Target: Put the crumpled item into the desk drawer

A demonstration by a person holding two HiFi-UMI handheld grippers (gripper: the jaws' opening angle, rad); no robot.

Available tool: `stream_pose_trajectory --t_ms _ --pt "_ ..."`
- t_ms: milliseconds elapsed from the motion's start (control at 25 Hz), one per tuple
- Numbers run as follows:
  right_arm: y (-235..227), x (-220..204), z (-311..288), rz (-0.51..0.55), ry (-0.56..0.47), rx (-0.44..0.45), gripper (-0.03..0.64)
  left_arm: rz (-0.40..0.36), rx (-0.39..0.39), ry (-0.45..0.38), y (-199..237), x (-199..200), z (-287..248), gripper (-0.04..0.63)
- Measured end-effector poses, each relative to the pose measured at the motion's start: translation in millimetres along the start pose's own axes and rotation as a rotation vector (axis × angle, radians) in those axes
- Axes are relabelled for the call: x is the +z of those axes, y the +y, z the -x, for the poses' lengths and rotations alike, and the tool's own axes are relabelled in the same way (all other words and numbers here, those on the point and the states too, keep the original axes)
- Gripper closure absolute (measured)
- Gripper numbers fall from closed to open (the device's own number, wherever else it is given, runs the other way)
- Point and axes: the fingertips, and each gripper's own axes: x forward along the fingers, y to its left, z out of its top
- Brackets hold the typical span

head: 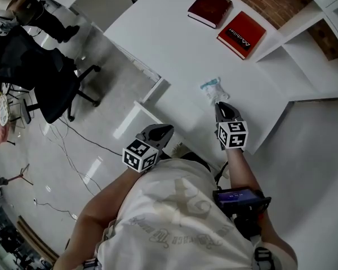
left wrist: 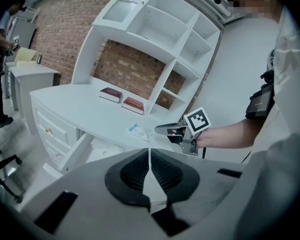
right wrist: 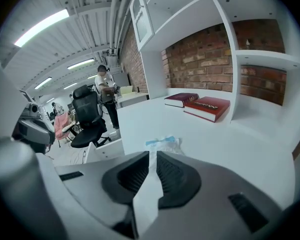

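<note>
Two tongs, both empty, and the job is not yet begun. The white counter (head: 174, 44) carries everything, and the desk drawer (head: 136, 120) stands pulled out below its front edge, on your left. Two red books (head: 210, 7) lie side by side along the back edge, well clear of the work.

Your left tongs (head: 166, 129) hang over the open drawer with the jaws together and nothing between them. Your right tongs (head: 221, 107) point over the front edge, and their jaws are also pressed together with only a thin slit left.

The crumpled item (head: 213, 89), a small wad of white and blue, lies on the counter near the front edge, just ahead of the right tongs and apart from them.

The main risk is arriving with those jaws closed. You would probably nudge the wad along the counter instead of catching it, and it looks light enough to skid. Part the jaws before you reach it.

A pinch on one loose fold could slip on the way across, dropping the wad on the floor beside the drawer. Your left tongs also sit close to the drawer opening, so the two could collide there.
</note>
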Motion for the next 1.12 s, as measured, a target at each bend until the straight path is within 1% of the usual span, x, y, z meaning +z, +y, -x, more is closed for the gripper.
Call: stream_pose_trajectory --t_ms 40,80,200,280,400,520,880,1120 --pt "-1 1 -3 0.002 0.001 0.001 0.570 0.007 0.006 -0.001 1 -2 1 0.565" --pt "-2 3 -5 0.006 0.002 0.002 0.536 0.012 0.010 -0.001 3 -3 3 0.565" --pt "-5 6 -13 0.017 0.013 0.009 0.514 0.019 0.018 -0.003 4 -5 5 0.565" --pt "-7 7 -18 0.020 0.030 0.019 0.478 0.025 0.028 -0.007 6 -6 8 0.565" --pt "-7 8 -29 0.022 0.064 0.043 0.418 0.045 0.060 -0.019 14 -8 16 0.565" --pt "-11 10 -40 0.038 0.097 0.048 0.386 0.066 0.092 -0.032 22 -8 23 0.565" --pt "-31 19 -66 0.091 0.168 0.008 0.379 0.095 0.132 -0.028 26 -17 36 0.565" --pt "-36 6 -77 0.109 0.249 0.005 0.379 0.106 0.146 -0.027 28 -20 41 0.565"
